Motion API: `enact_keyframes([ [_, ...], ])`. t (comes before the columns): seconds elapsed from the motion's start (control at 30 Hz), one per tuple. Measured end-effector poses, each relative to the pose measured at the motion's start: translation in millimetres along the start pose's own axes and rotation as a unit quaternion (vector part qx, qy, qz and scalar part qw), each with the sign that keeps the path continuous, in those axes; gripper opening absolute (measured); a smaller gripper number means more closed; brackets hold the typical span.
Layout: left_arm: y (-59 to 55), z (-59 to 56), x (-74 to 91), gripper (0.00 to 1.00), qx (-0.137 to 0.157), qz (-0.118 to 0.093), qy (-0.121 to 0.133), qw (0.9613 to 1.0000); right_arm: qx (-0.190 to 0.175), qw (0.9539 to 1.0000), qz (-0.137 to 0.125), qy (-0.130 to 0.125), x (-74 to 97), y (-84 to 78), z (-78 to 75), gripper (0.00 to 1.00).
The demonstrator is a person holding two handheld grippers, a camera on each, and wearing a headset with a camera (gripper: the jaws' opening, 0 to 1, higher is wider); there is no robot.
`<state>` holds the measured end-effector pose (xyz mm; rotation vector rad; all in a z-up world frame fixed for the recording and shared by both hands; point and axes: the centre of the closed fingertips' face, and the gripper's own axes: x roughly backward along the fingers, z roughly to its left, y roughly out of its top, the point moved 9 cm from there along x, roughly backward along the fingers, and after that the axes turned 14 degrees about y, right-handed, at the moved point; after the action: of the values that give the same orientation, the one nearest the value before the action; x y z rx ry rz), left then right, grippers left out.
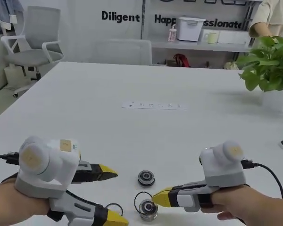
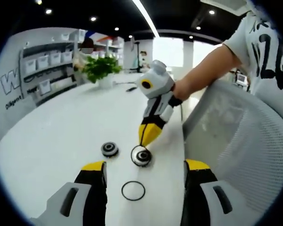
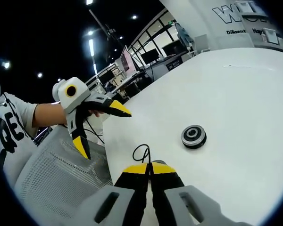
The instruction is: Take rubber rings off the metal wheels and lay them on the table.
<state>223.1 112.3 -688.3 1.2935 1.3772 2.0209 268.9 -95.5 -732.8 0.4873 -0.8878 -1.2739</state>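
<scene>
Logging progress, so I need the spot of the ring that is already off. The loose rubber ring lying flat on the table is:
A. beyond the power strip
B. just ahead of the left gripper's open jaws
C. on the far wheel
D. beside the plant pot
B: the loose ring lies flat on the table just ahead of the left gripper, framed by its open jaws.

Ceiling strips [image 2: 144, 17] above the white table [image 1: 108, 94] light it brightly and evenly, shadows on it faint, gripper views bowed around it.
</scene>
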Motion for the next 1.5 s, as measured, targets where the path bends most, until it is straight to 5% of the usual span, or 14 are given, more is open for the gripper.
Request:
enact_keyframes([
  [0.53, -11.3, 6.9, 23.0, 0.84, 0.017, -0.009, 0.036, 0.9992, 0.002, 0.9996, -0.002, 0.029, -27.6, 16.9, 11.8, 0.0],
  [1.03, -18.6, 15.7, 35.6, 0.86, 0.029, -0.008, 0.058, 0.9979, -0.004, 0.9993, 0.021, 0.032, -60.0, 13.1, 11.6, 0.0],
  [1.5, -22.9, 16.1, 35.6, 0.85, 0.034, 0.001, 0.061, 0.9976, 0.0, 0.9989, 0.041, 0.022, -71.9, 5.0, 8.3, 0.0],
])
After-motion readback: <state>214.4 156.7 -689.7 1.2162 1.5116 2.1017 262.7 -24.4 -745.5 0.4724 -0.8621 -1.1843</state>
